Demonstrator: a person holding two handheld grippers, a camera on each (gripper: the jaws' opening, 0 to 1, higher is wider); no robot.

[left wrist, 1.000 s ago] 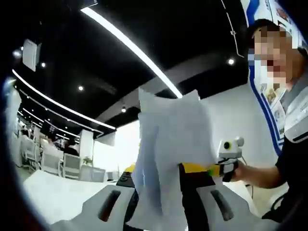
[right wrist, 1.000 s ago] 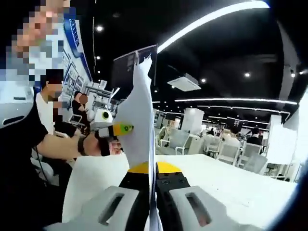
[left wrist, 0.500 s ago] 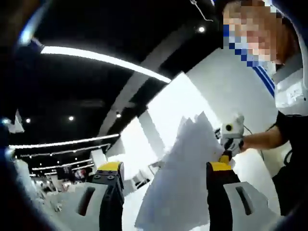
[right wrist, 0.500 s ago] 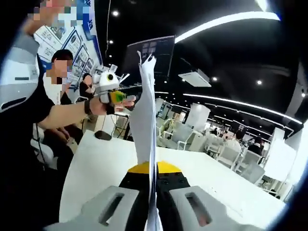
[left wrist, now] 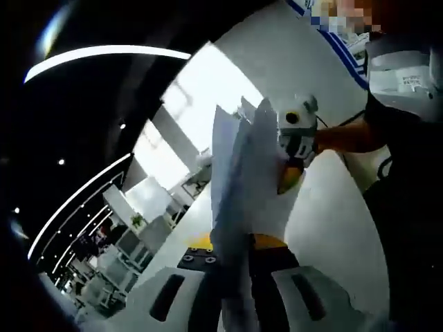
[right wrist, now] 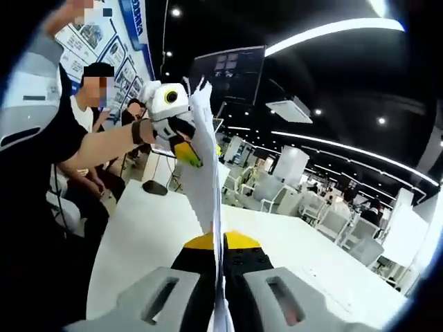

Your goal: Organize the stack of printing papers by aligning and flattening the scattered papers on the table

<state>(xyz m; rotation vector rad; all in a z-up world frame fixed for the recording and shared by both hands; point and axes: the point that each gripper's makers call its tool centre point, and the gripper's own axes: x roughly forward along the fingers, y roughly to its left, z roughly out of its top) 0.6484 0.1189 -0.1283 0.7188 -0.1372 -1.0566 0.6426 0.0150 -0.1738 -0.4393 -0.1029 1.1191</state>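
Both tools (right wrist: 213, 277) seemingly closed on papers (right wrist: 206, 173)

No readable text anywhere. The wall posters (right wrist: 104, 41) in the right gripper view carry blue headings and rows of small panels, but it's all too small and blurred to make out; the dark hanging screen (right wrist: 232, 69) shows a grid of light patches, unreadable too. In the left gripper view the person's grey sleeve (left wrist: 405, 66) has a small white patch with print, also too blurred to read.
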